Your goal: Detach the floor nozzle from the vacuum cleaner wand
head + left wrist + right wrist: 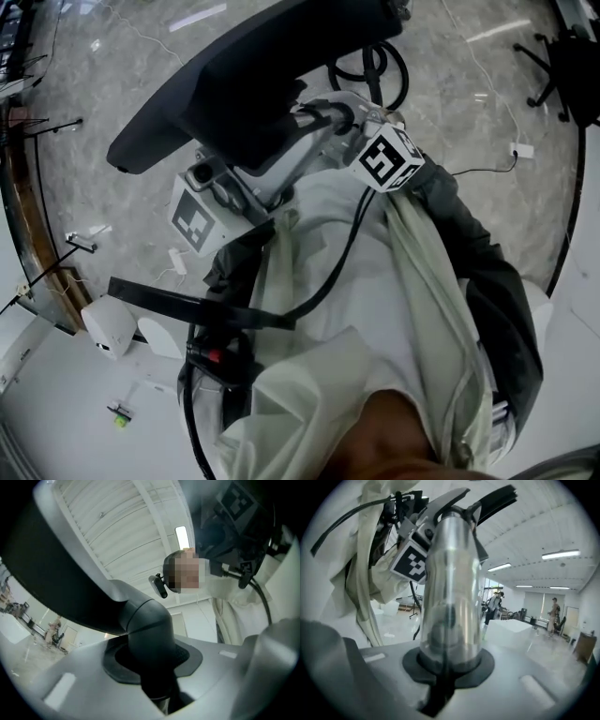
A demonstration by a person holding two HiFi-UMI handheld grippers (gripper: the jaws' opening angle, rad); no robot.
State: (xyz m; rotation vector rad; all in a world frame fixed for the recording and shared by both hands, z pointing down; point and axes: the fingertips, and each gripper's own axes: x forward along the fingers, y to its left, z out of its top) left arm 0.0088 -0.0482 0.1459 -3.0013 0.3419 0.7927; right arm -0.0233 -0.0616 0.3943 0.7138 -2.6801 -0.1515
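I hold the vacuum's dark floor nozzle [244, 84] up at chest height, its wide body tilted across the top of the head view. Its black neck [145, 630] runs between the jaws of my left gripper [154, 677], and they are shut on it. The silver wand tube [452, 588] stands between the jaws of my right gripper [450, 667], which grip it. In the head view the left gripper [234, 183] sits under the nozzle and the right gripper [328, 117] just beside it. Both sets of fingertips are hidden there.
Marble floor with cables lies below, with an office chair base [562, 56] at the far right. A white device [108, 328] stands at a white surface's edge, lower left. My pale jacket and a black strap [187, 305] hang close. People [494, 604] stand far off by a white block [511, 632].
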